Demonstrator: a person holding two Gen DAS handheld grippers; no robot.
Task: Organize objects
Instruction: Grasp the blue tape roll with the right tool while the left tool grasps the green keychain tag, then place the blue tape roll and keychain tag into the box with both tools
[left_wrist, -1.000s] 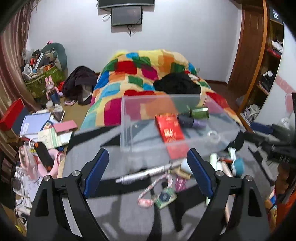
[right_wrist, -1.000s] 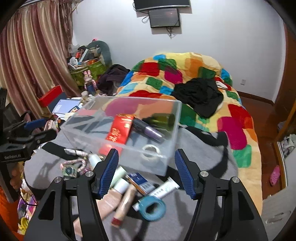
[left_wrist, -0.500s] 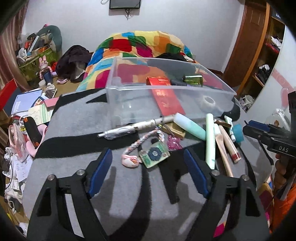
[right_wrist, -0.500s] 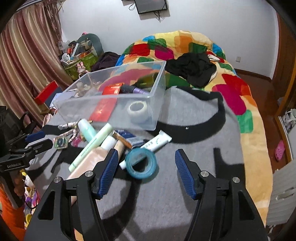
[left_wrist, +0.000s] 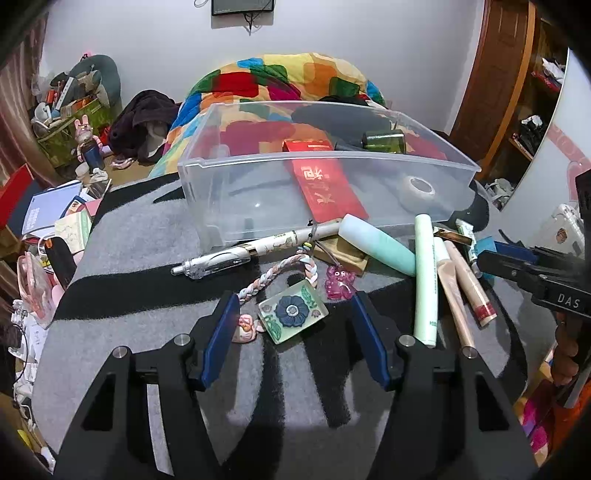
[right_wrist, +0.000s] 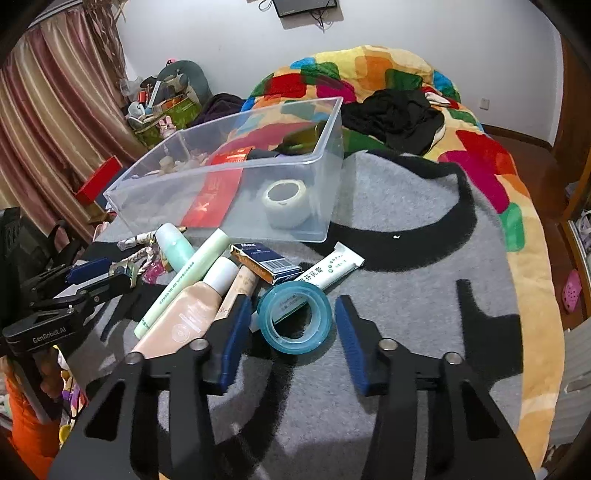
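My left gripper hovers low over the grey blanket, its jaws closing around a square flower charm on a braided cord. The pads stand apart from the charm. In the right wrist view my right gripper straddles a blue tape roll, jaws closing, with a thin gap on each side. Behind both stands a clear plastic bin holding a red envelope, a green bottle and a white tape roll.
Loose items lie in front of the bin: a pen, a mint tube, a pale green tube, a beige tube, a dark blue box, a white tube. A colourful quilt lies behind; floor clutter on the left.
Both grippers have sunk toward the blanket and tipped down. Their jaws have narrowed, the left around the flower charm and the right around the blue tape roll.
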